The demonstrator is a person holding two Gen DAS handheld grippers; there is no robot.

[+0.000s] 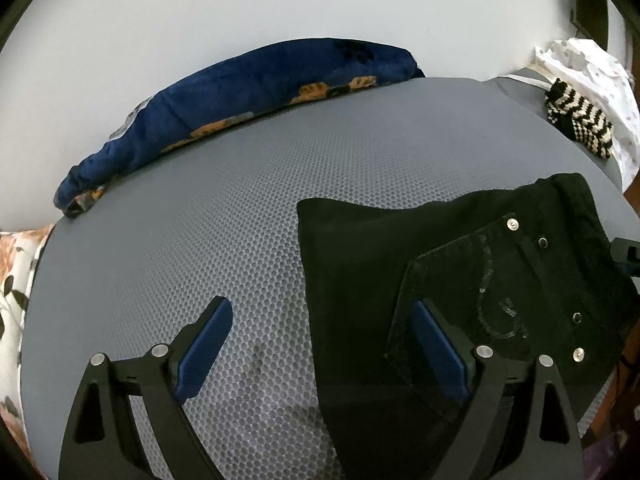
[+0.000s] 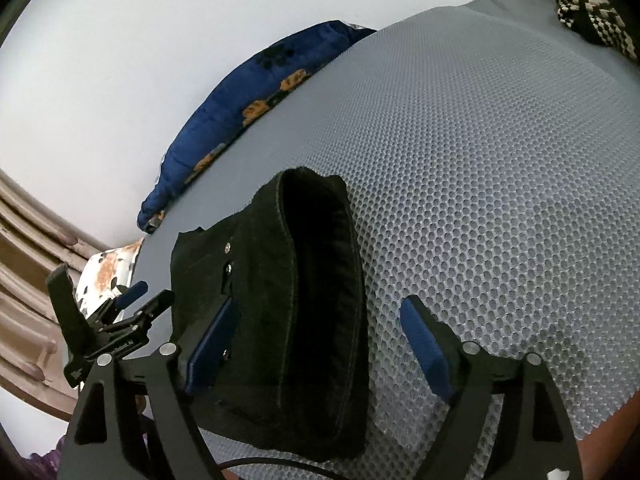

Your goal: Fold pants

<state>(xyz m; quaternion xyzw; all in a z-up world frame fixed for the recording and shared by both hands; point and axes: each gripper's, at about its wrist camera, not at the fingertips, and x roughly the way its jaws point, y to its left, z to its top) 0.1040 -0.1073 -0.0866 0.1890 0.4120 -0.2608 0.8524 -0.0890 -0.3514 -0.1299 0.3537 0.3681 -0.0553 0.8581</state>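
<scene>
Both of my grippers hover low over the grey honeycomb-textured mat (image 1: pixel 248 184), and each has its fingers spread apart, clamped on nothing. The black pants (image 1: pixel 472 280) lie folded into a compact bundle near the mat's near edge. My left gripper (image 1: pixel 322 344) has its right finger (image 1: pixel 440 356) over the pants' back pocket and its left finger over bare mat. My right gripper (image 2: pixel 320 340) straddles the other end: its left finger (image 2: pixel 212 348) is against the dark fabric by the rivets, its right finger over the mat beside the bundle (image 2: pixel 304 300). From the right wrist camera I can see my left gripper (image 2: pixel 132 300) just beyond the pants. A blue blanket (image 1: pixel 240 96) with orange prints lies along the mat's far edge, and a black-and-white knitted piece (image 1: pixel 580 120) sits at the far corner.
</scene>
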